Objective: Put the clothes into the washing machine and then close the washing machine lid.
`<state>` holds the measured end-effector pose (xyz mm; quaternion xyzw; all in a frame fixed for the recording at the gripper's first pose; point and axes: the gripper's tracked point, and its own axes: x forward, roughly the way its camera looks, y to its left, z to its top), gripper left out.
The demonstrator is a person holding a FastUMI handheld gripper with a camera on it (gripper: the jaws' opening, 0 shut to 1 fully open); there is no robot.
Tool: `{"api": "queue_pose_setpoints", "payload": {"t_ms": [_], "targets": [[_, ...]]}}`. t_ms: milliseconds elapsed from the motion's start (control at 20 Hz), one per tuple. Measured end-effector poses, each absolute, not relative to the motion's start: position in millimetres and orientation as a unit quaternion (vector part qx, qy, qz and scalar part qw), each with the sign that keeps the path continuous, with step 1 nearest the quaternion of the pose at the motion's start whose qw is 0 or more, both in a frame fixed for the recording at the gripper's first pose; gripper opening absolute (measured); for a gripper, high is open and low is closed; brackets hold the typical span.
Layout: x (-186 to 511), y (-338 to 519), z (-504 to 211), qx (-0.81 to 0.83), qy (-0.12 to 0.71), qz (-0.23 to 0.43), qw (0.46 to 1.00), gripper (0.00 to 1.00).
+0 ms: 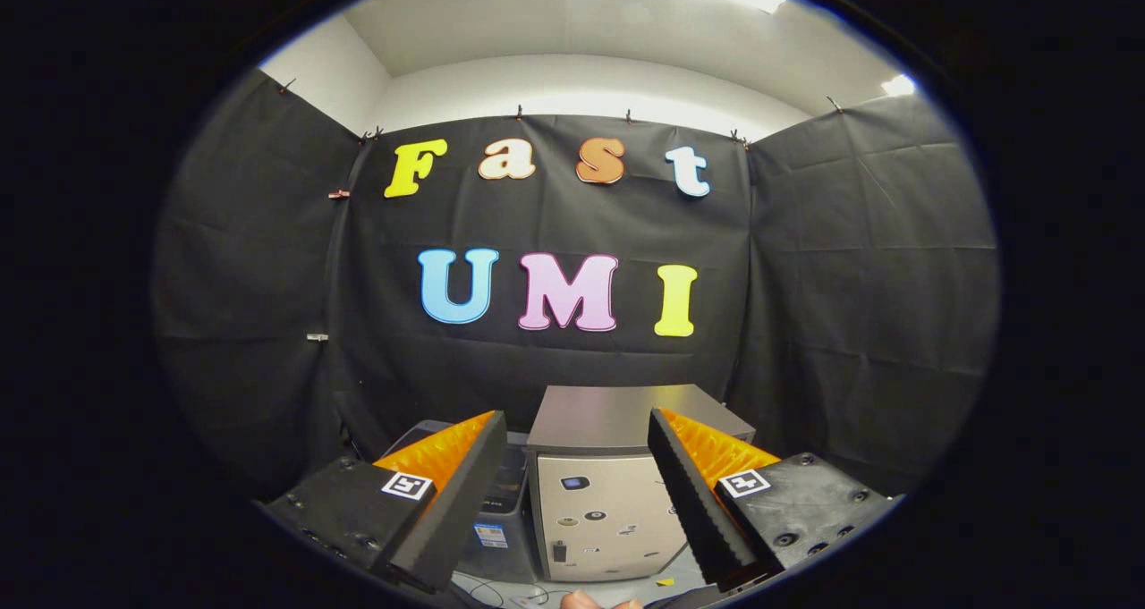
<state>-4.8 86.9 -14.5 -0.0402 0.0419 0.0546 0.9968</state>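
Gripper open, washing machine beyond

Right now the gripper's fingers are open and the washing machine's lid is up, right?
Not quite. In the gripper view the gripper is open with nothing between its fingers, but the washing machine, just beyond them, has its lid down flat, not up.

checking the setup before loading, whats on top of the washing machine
The washing machine has only its flat lid on top, shut, so the inside is hidden. The gripper fingers are open, empty, with the machine beyond them.
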Motion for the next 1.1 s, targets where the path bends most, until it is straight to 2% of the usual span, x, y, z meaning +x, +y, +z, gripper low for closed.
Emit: {"api": "queue_pose_setpoints", "payload": {"t_ms": [1100], "targets": [[-5,98,-16,-0.046,0.044,0.065,0.996,1.0]]}}
